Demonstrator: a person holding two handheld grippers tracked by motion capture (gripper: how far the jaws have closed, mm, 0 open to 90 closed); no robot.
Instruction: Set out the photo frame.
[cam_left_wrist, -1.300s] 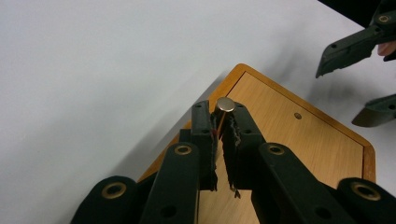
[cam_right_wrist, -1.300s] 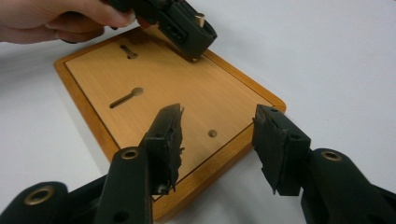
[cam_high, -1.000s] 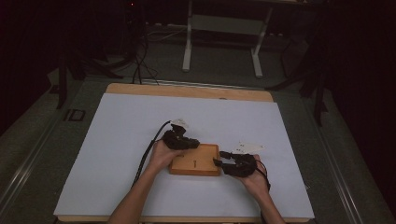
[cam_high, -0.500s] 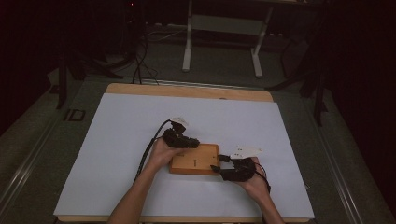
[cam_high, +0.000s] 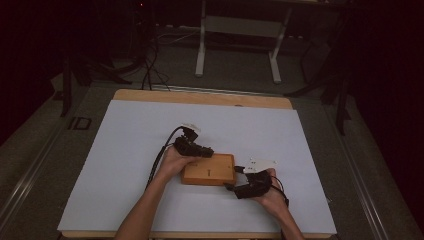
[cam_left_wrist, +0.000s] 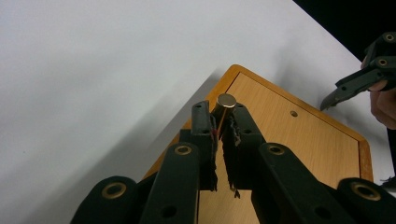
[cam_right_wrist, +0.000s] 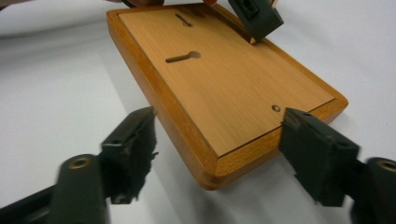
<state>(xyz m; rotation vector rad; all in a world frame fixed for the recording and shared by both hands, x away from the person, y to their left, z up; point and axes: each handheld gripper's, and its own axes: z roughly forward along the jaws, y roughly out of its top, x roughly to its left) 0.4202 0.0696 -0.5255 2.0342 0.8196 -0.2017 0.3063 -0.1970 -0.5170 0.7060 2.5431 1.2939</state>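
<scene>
Left gripper (cam_left_wrist: 219, 126) clamped on brass pin (cam_left_wrist: 226, 100), wooden board (cam_right_wrist: 224, 79) between spread right gripper (cam_right_wrist: 217, 140) jaws — untouched

Flat wooden board (cam_high: 209, 169) with keyhole slot (cam_right_wrist: 183, 57), small brass peg (cam_left_wrist: 226, 100) standing at one corner

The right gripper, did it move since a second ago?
Yes. In the high view the right gripper has slid a little toward the person, from beside the wooden board to its near right corner.
</scene>
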